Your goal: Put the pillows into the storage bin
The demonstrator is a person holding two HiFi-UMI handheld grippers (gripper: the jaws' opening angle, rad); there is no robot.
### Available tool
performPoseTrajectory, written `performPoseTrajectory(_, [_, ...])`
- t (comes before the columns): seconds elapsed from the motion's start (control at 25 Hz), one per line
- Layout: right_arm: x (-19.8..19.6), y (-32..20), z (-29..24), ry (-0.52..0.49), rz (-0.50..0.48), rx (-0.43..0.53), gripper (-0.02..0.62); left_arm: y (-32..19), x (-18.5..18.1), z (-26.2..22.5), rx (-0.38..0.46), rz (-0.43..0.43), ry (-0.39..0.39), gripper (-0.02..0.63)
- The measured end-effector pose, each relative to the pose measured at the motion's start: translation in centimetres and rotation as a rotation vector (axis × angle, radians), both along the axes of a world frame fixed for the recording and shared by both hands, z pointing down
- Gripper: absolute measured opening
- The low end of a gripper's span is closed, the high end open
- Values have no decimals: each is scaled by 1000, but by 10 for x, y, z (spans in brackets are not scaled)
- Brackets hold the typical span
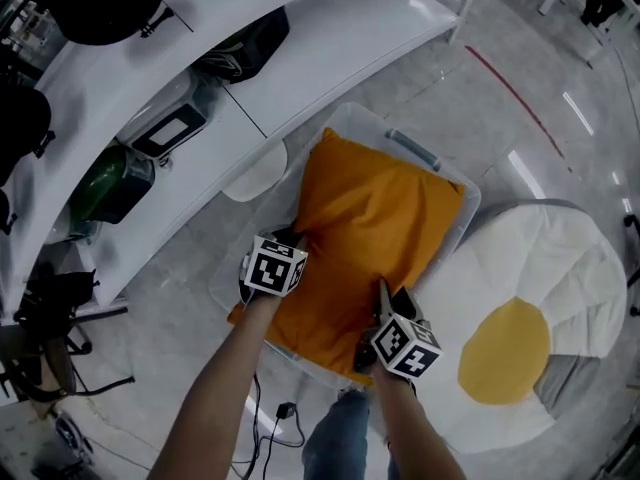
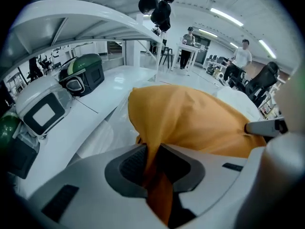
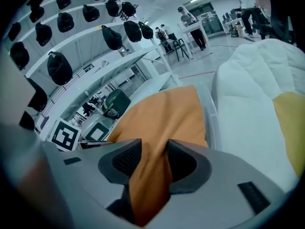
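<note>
Starting at the left, the white bench (image 1: pixel 330 48) runs beside the clear storage bin (image 1: pixel 360 120), which stands on the floor.

The left hand-held gripper (image 2: pixel 151 161) has its jaws drawn nearly together on a thin fold of the orange pillow (image 1: pixel 375 228), pinched firmly between the pads. The pillow lies across the bin's mouth: its far end is down inside, while the near edge still drapes over the near rim (the left corner juts out past it).

The right hand-held gripper (image 3: pixel 152 161) stands partly apart, with a thicker fold of the same cover lying loosely between its pads rather than clamped.

Right of the bin, on the floor and well clear of both grippers, waits a fried-egg pillow (image 1: pixel 540 308), white with a yellow centre, not yet handled.

The likely trouble is uneven letting go. With one side slack and the other pinched, the pillow could twist and settle crooked. If the overhanging edge is not pushed inside, its weight may drag the pillow back out over the rim. A pillow sitting high would also leave little room for the big egg pillow.
</note>
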State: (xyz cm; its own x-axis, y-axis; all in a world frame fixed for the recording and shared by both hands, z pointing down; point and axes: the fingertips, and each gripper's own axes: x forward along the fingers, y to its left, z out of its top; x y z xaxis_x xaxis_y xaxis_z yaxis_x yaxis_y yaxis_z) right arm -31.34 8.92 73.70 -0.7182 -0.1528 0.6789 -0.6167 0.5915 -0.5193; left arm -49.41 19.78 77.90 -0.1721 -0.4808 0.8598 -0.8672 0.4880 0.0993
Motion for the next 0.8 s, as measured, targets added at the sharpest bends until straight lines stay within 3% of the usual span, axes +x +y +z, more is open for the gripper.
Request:
performPoseTrajectory(0.12, [-5,6,-4,-22,-11,-4,260,5,-7,-2,-14,-26,-55,131])
performPoseTrajectory(0.2, [-3,5,-8,-37,-3,-6,290,3,-10,-16,33,-69,-79,153])
performPoseTrajectory(0.28, [-1,4,-13,-49,-11,3,318,0,-5,-26,79,-84,-75,215])
performPoseTrajectory(0.6, [4,0,-45,-91,-40,25,342,-6,17,-57,149,-109,-58,229])
performPoseTrajectory(0.8, [11,-11,-101,-116,-99,83,341,-19,33,-123,238,-117,-89,227])
